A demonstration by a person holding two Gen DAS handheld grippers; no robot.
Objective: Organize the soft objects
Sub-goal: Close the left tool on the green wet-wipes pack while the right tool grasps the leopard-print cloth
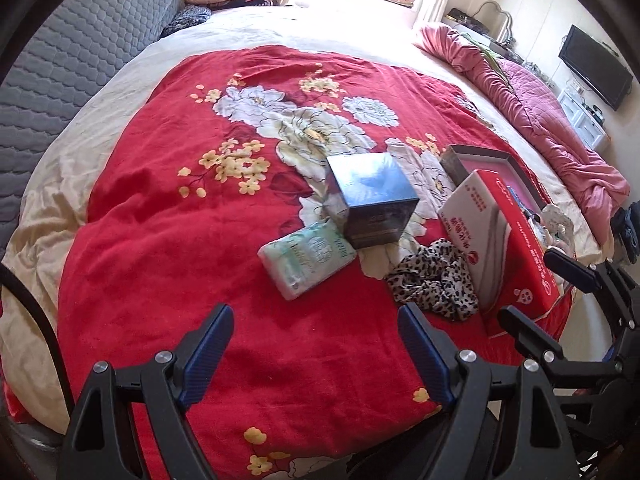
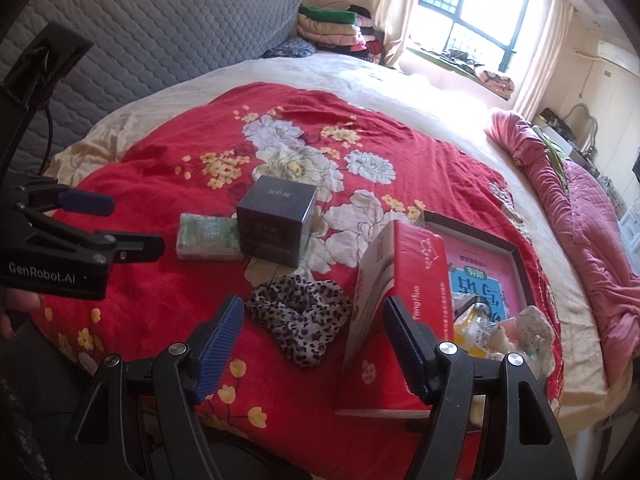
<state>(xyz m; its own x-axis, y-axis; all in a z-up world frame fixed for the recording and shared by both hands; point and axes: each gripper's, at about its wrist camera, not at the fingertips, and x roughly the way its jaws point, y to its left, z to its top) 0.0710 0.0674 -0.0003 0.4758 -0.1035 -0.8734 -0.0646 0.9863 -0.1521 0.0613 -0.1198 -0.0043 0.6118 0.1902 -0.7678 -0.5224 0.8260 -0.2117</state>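
Observation:
A leopard-print cloth (image 1: 436,280) (image 2: 300,316) lies crumpled on the red floral blanket (image 1: 160,240) (image 2: 160,292). A green tissue pack (image 1: 306,258) (image 2: 208,236) leans against a dark cube box (image 1: 372,208) (image 2: 276,220). To the right stands a red and white carton (image 1: 500,240) (image 2: 400,300) on its side. My left gripper (image 1: 316,312) (image 2: 128,224) hangs open over bare blanket, short of the tissue pack. My right gripper (image 2: 314,306) (image 1: 536,292) is open above the leopard cloth and the carton's edge, holding nothing.
An open dark tray box (image 1: 480,156) (image 2: 516,256) with a pink book and crumpled wrappers (image 2: 480,332) sits behind the carton. A pink quilt (image 1: 552,120) (image 2: 592,232) is bunched at the right. A grey quilted headboard (image 1: 80,60) (image 2: 160,32) and folded blankets (image 2: 328,28) lie beyond.

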